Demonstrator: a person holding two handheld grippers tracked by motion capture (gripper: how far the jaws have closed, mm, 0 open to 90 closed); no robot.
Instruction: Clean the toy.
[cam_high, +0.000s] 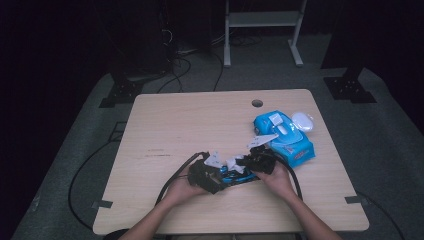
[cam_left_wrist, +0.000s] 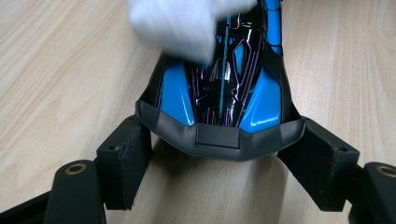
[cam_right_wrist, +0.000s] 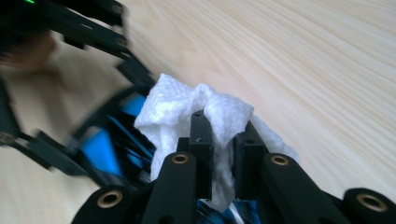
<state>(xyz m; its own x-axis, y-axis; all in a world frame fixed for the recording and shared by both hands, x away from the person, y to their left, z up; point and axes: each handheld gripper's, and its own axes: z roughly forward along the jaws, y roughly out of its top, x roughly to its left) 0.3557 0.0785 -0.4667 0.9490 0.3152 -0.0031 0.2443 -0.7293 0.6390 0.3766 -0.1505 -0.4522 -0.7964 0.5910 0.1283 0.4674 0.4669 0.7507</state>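
— Where is the toy car (cam_left_wrist: 219, 93), relative to the fingers?

— It lies on the worktop (cam_high: 190, 125) with one end pushed between the fingers (cam_left_wrist: 123, 161) of the left gripper (cam_left_wrist: 219, 154). In the left gripper view, the black bumper at that end spans the gap, and each pad presses against one of its corners. The blue and black body runs away from the fingers, lengthwise.

— So the left one is clenched?

— Yes, clamped on the toy car, with the jaws standing fairly wide because the bumper is wide.

— And the right gripper (cam_right_wrist: 223, 144)?

— Its fingers (cam_right_wrist: 201, 140) are pinched tight on a white wipe (cam_right_wrist: 187, 112). The cloth bunches up above the fingertips and spills out on both sides of them. Just beyond and below those fingertips sits the car's blue bodywork, with the wipe over it; whether the cloth actually presses on the car I cannot tell.

— Anything from above?

— In the high view both hands meet near the front edge, the right gripper (cam_high: 257, 159) just beside the left gripper (cam_high: 207, 172), the car (cam_high: 235, 176) between them. Past the right fingers, farther back, lies a larger blue toy vehicle (cam_high: 282, 136), and touching it a white oval object (cam_high: 302, 121).
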